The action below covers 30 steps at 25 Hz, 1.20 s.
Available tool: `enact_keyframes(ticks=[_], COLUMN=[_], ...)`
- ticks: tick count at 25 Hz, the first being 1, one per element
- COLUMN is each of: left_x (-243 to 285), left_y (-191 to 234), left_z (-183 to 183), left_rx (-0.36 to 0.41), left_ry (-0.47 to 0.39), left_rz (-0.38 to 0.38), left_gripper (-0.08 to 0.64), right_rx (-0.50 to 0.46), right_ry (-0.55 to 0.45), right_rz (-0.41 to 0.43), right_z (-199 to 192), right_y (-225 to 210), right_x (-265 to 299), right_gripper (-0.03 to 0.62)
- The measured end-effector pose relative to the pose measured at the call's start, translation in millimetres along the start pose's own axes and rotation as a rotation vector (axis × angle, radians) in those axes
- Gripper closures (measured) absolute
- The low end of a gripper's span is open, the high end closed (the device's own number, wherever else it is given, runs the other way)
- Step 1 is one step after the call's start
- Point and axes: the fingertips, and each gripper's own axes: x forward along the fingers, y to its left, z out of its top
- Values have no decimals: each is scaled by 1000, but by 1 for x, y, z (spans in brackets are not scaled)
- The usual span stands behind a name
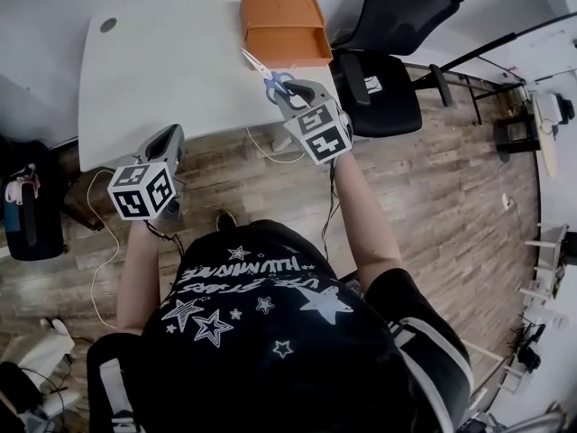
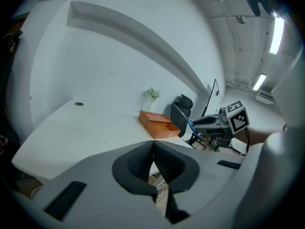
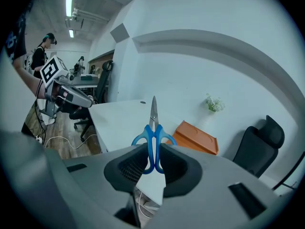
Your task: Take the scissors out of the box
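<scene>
Well, the right hand-held gripper (image 3: pixel 153 152) had its jaws clamped on the blue plastic handles of the steel-bladed scissors (image 3: pixel 153 125). The blades pointed away from it, up in the air above the white counter's (image 1: pixel 162 70) near edge and clear of the open orange rectangular box (image 1: pixel 284 30) resting at the far side. Meanwhile, the left hand-held gripper (image 2: pixel 153 149) hung off the counter's front edge, jaws closed together on nothing.
</scene>
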Motion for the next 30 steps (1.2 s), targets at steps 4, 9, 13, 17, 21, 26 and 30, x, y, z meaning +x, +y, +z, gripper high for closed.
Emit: enact_keyframes(ticks=[4, 9, 13, 17, 21, 26, 30], left_x=[1, 2, 1, -1, -6, -14, -20], left_y=[-11, -36, -52, -65, -76, -91, -96], left_z=[-9, -19, -21, -24, -26, -24, -30], left_rx=[5, 16, 22, 27, 33, 38, 37], left_ry=[22, 48, 46, 37, 27, 23, 18], left_rz=[9, -6, -7, -9, -3, 1, 6], left_gripper=[541, 541, 541, 541, 541, 541, 541], right_rx=[36, 77, 57, 45, 38, 24, 25], right_ry=[-30, -38, -23, -27, -36, -36, -36], right_rz=[3, 8, 24, 29, 43, 57, 63], right_z=[-5, -22, -34, -41, -44, -48, -55], right_y=[3, 9, 13, 14, 18, 22, 31], right_x=[-5, -21, -32, -44, -55, -71, -80], right_gripper=[489, 489, 489, 489, 489, 489, 489])
